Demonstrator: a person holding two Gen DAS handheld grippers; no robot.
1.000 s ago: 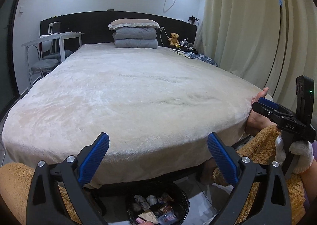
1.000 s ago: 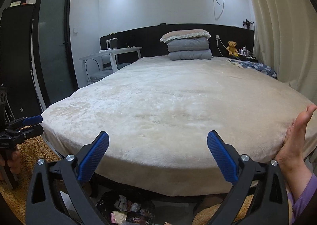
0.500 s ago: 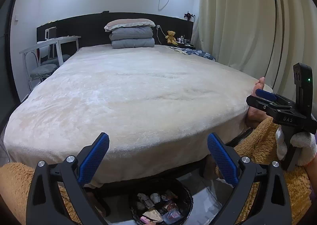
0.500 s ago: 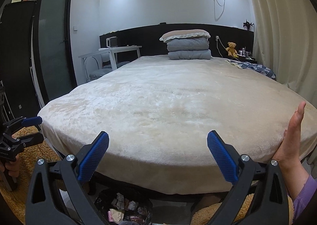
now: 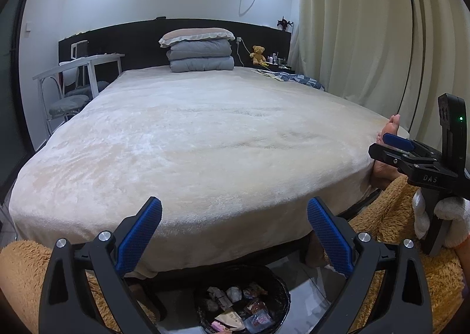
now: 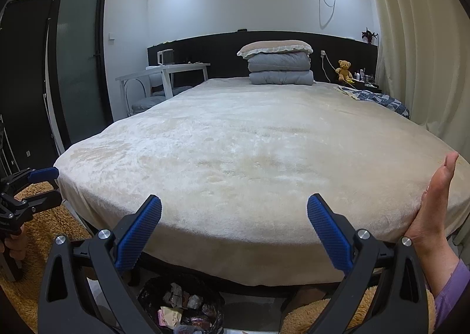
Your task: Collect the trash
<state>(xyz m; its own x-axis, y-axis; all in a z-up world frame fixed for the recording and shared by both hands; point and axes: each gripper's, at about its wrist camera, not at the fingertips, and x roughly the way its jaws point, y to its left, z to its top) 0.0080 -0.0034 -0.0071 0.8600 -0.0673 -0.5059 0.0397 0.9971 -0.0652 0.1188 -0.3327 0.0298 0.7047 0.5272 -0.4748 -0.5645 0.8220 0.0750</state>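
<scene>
A black-lined trash bin point(image 5: 276, 281) on the floor at the foot of the bed holds several wrappers and crumpled papers point(image 5: 235, 304); it also shows low in the right wrist view, trash bin point(image 6: 152, 287). My left gripper point(image 5: 235, 234) hangs open above the bin with nothing between its blue pads. My right gripper point(image 6: 235, 234) is open and empty too, over the bed's edge. From the left wrist view the right gripper point(image 5: 396, 143) shows at the right, held by a white-gloved hand point(image 5: 446, 213). The left gripper point(image 6: 41, 184) shows at the far left of the right wrist view.
A wide bed with a cream plush blanket point(image 5: 205, 134) fills both views; folded quilts and a pillow point(image 5: 199, 52) lie at its head. A bare foot point(image 6: 434, 204) rests against the bed's right corner. Tan fuzzy fabric point(image 5: 17, 269) lies low on both sides. A white desk and chairs point(image 5: 76, 75) stand left, curtains point(image 5: 367, 25) right.
Both cameras have pulled back and tipped down a little, so more of the bin and its trash shows. The foot at the bed's corner has shifted slightly. Both grippers stay open.
</scene>
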